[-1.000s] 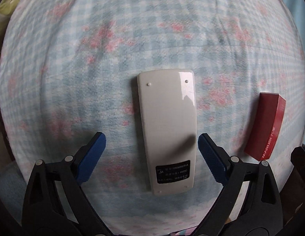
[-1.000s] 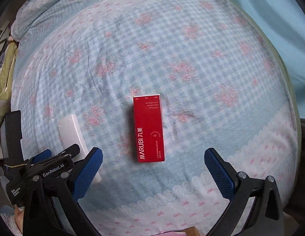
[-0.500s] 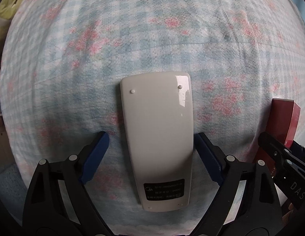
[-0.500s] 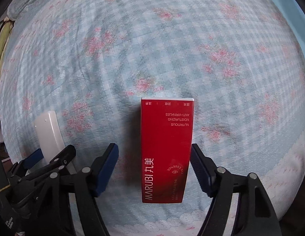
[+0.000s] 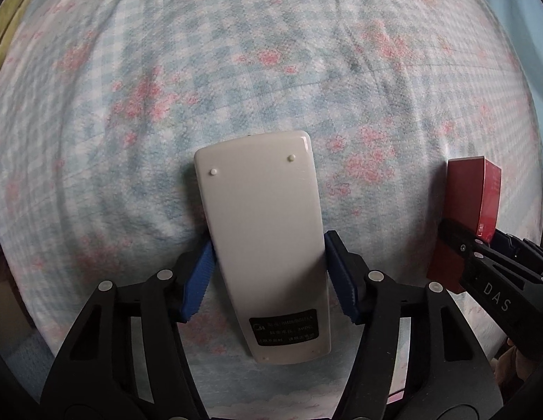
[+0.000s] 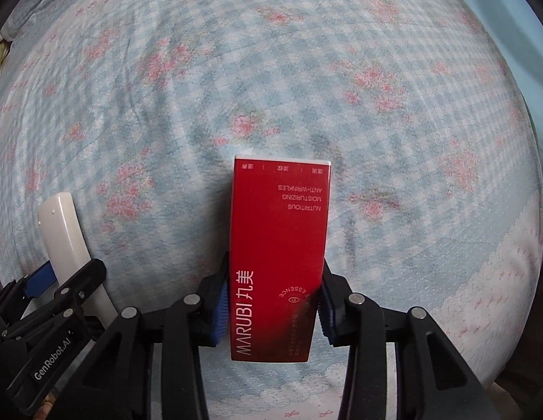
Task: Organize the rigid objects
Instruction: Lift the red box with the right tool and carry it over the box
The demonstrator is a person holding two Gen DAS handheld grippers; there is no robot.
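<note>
A white remote control point(image 5: 262, 245) lies back side up on the blue checked bedspread point(image 5: 236, 70). My left gripper point(image 5: 269, 274) is shut on it, blue pads pressing both long sides. A red MARUBI carton point(image 6: 280, 255) lies flat on the bedspread. My right gripper point(image 6: 273, 306) is shut on its near half. The carton also shows at the right edge of the left wrist view point(image 5: 471, 206). The remote point(image 6: 66, 238) and the left gripper show at the lower left of the right wrist view.
The bedspread point(image 6: 306, 70) with pink flowers fills both views, with a white lace-patterned border point(image 6: 499, 280) near its front edge. Yellow-green fabric point(image 5: 12, 17) lies at the far left. A pale blue wall or curtain point(image 6: 523, 17) is at the right.
Both grippers moved forward and down over their objects and closed. The left jaws now pinch the remote and the right jaws now pinch the red carton.
</note>
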